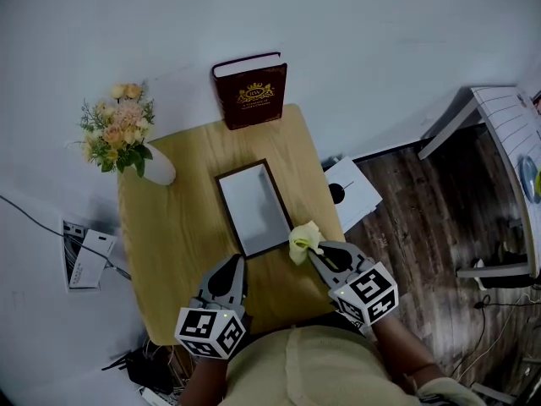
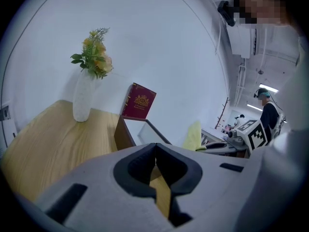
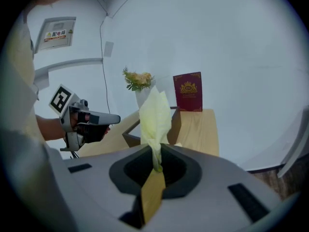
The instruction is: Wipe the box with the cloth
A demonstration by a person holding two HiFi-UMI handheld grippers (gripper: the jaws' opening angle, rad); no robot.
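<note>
Right gripper view: right gripper pinches yellow cloth, prob soft, light, floppy; bunched end looks a good hold. Left gripper closed, empty. Cloth by box near-right corner, mid table; book, vase beyond

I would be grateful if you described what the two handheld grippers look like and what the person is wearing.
The left gripper and right gripper both have light grey, wedge-shaped bodies with black pads lining the jaws. Each carries at its rear a white cube printed with black square markers. The person wears a beige top.
</note>
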